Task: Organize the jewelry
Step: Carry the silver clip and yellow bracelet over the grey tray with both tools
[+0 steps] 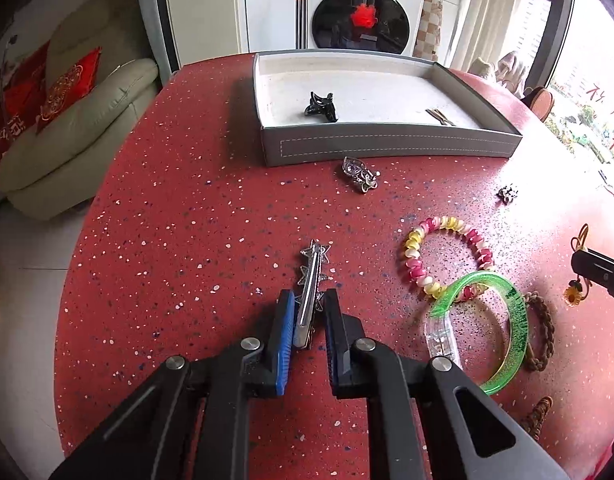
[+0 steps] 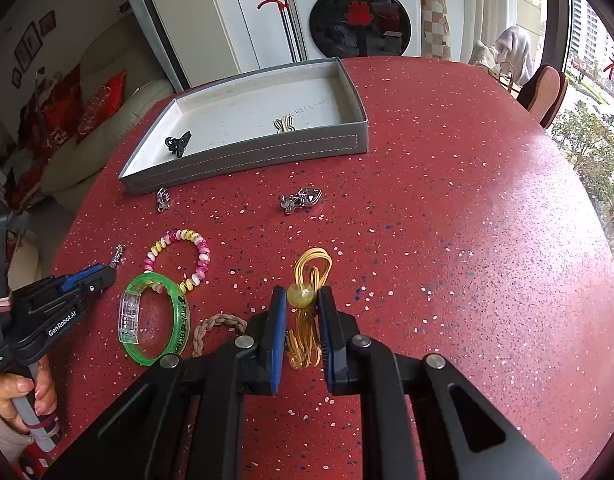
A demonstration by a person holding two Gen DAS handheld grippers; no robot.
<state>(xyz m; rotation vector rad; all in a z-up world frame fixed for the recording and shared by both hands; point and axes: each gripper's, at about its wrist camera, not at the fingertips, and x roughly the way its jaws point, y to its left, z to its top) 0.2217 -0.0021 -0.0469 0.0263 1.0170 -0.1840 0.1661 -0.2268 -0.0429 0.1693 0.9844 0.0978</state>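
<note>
One grey tray [image 1: 387,146] sits on the red counter [image 1: 187,220], and it holds two pieces — one black claw clip [image 1: 319,107] and one pale butterfly-shaped clip [image 2: 283,124]. Loose on the counter: two small silver ornaments [image 1: 359,174] [image 2: 163,199], one silver star barrette [image 1: 311,280], one pink-and-yellow beaded bracelet [image 1: 447,256], one green bangle [image 1: 503,332], and one yellow hair tie with a bead [image 2: 307,294]. Brown braided bands [image 1: 541,332] — two pieces show; whether they join I cannot tell.
</note>
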